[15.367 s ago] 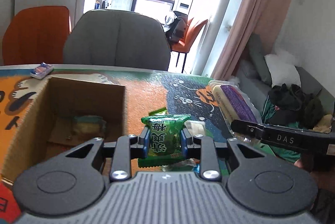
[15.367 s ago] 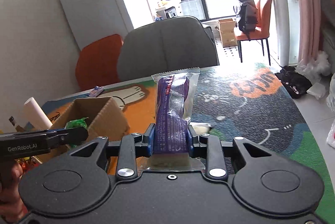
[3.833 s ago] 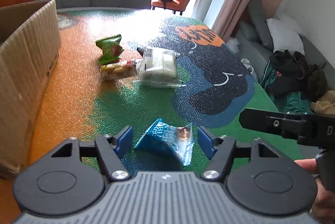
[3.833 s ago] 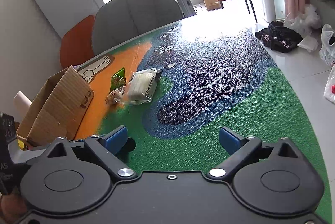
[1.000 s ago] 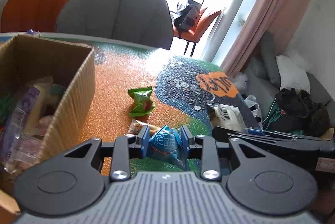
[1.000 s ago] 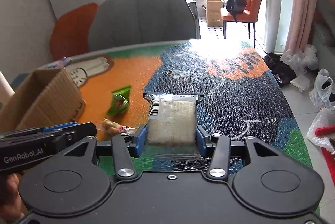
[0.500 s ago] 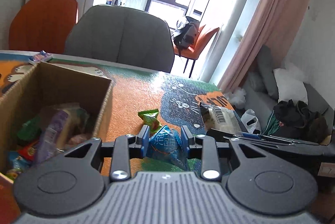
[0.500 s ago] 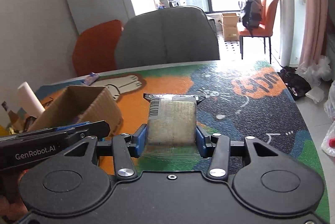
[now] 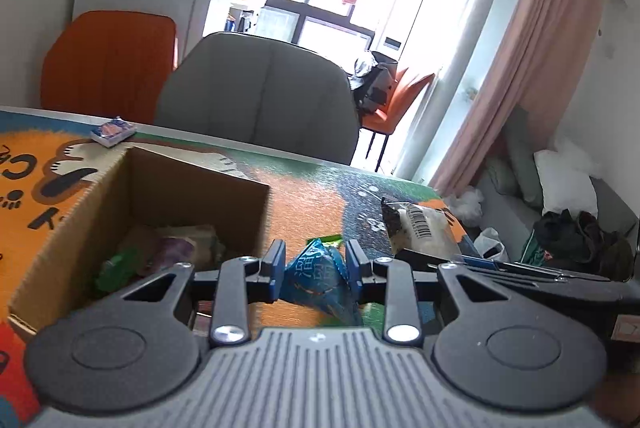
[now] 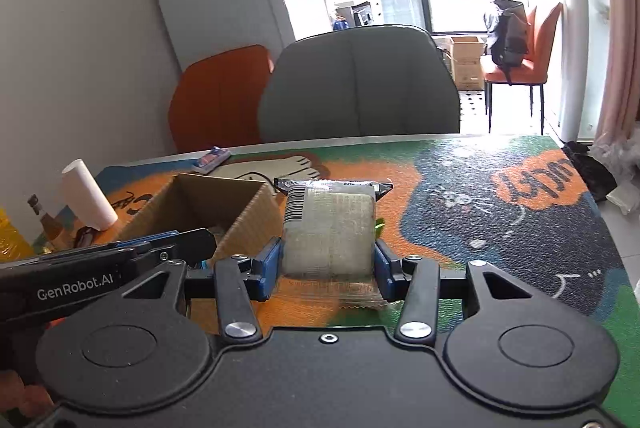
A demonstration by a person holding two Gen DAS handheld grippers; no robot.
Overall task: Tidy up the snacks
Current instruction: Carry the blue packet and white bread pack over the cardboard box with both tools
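Left wrist: blue packet (image 9: 320,278) gripped just right of box rim (image 9: 264,212).

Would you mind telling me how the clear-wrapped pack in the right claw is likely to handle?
The pack probably stays fairly stiff: it keeps a blocky shape between the right claw. Its glossy wrapper may be slippery. The loose crimped end would likely flop.

Cardboard box (image 9: 192,188) showing matt brown corrugated walls. Blue snack packet (image 9: 320,280) glinting, crinkled glossy foil. Clear-wrapped snack pack (image 10: 330,228) shining, smooth plastic film. Counter (image 10: 500,228) wearing a grainy, pebbled printed mat. Fingers (image 10: 267,266) looking matt blue plastic. Paper roll (image 10: 89,194) matt white.
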